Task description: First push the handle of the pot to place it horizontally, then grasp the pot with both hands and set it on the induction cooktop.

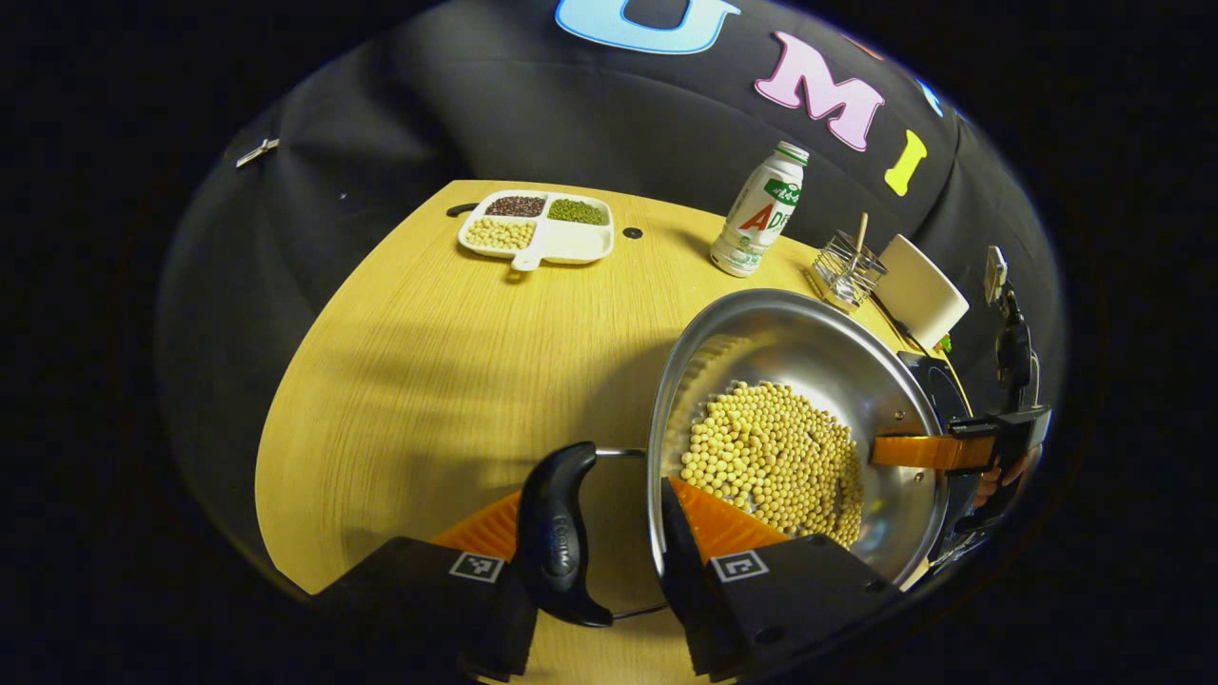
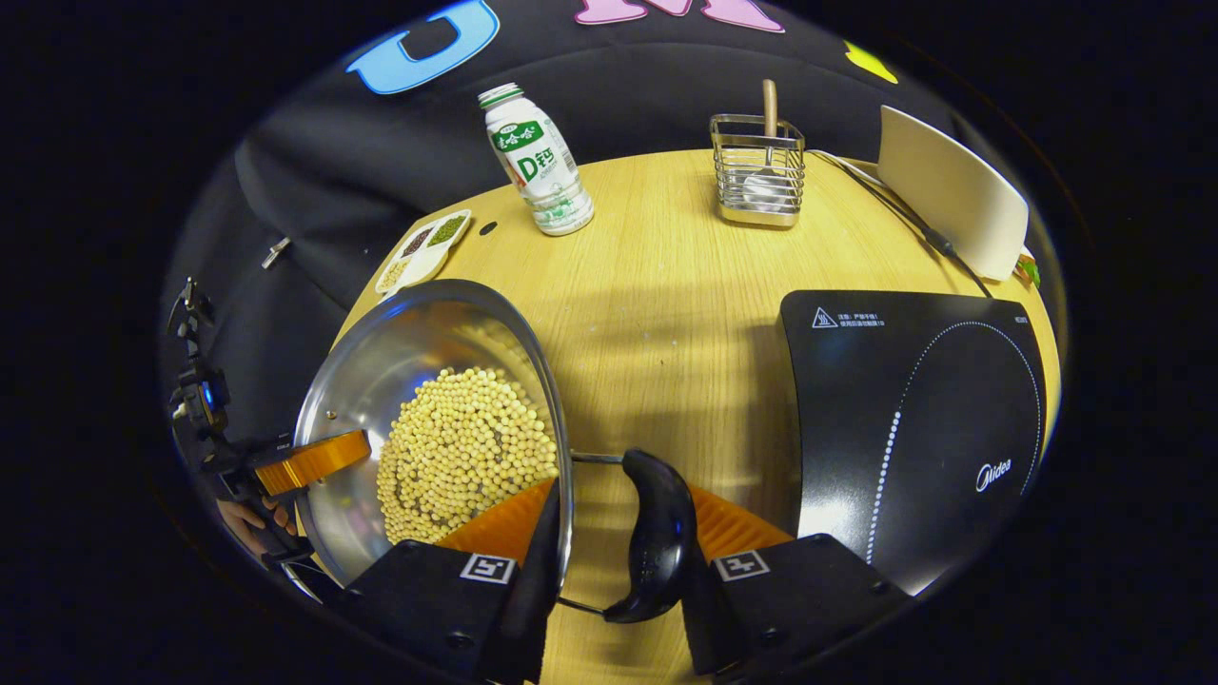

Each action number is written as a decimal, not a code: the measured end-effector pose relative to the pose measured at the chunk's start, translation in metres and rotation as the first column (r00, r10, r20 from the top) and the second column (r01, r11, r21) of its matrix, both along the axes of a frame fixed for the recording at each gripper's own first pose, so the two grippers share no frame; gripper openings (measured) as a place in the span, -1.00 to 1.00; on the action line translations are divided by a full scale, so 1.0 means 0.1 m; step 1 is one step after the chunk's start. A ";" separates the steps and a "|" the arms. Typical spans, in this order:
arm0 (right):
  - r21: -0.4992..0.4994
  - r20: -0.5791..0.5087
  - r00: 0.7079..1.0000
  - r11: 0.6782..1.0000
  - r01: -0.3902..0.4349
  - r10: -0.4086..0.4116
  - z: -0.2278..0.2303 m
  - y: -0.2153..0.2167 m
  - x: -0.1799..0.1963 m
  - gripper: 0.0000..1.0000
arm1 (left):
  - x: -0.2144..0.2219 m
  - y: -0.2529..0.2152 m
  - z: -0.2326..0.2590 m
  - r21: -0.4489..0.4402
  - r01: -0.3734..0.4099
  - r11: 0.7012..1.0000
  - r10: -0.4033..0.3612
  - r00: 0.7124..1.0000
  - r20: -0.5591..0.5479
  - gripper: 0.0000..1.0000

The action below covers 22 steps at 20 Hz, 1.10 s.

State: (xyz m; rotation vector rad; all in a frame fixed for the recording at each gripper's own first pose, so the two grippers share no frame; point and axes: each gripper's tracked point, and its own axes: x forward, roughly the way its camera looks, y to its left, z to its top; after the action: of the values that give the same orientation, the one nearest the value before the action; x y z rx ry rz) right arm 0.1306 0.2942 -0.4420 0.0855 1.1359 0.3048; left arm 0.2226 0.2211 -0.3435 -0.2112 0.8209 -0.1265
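Left gripper view | left tongs point(image 1: 609, 542) and right tongs point(image 2: 609, 542) clamped on pot point(image 1: 809, 381) rim | bean-laden, heavy, slick steel; keep level.

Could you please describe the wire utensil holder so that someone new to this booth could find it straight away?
Start at the black induction cooktop on the light wooden table. Beyond its far edge, near the black cloth wall, stands a small square basket of silvery wire. It sits between a white plastic bottle with a green label and a leaning white board, and alone has a wooden handle poking out.

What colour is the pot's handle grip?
Black handle grip, clearest in the right gripper view.
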 end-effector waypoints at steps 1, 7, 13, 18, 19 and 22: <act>0.000 0.005 1.000 1.000 -0.006 0.006 0.02 0.00 -0.02 0.22 | -0.04 0.00 0.00 -0.003 -0.006 1.000 0.006 1.000 -0.005 0.27; 0.024 0.038 0.999 1.000 -0.016 0.016 0.36 -0.09 -0.05 0.22 | -0.19 -0.10 0.36 0.023 -0.011 1.000 0.010 1.000 0.022 0.26; 0.038 0.073 0.997 0.999 -0.001 -0.002 0.86 -0.56 -0.05 0.12 | -0.26 -0.58 0.83 0.029 0.010 1.000 -0.011 0.999 0.048 0.26; 0.038 0.082 0.996 0.999 0.021 -0.024 1.11 -1.12 -0.07 0.21 | -0.32 -1.16 1.05 0.027 0.032 0.999 -0.033 0.998 0.052 0.26; 0.038 0.084 0.996 0.999 0.025 -0.028 1.17 -1.24 -0.06 0.12 | -0.32 -1.29 1.08 0.025 0.036 0.999 -0.037 0.998 0.053 0.26; 0.037 0.091 0.995 0.999 0.038 -0.041 1.29 -1.59 -0.03 0.21 | -0.31 -1.63 1.15 0.026 0.048 0.999 -0.049 0.997 0.058 0.26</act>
State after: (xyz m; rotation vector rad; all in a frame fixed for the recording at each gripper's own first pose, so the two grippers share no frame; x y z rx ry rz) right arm 0.1277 0.1356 -0.3134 0.1242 1.0364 0.2910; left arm 0.1917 0.0577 -0.2283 -0.1636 0.7690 -0.1677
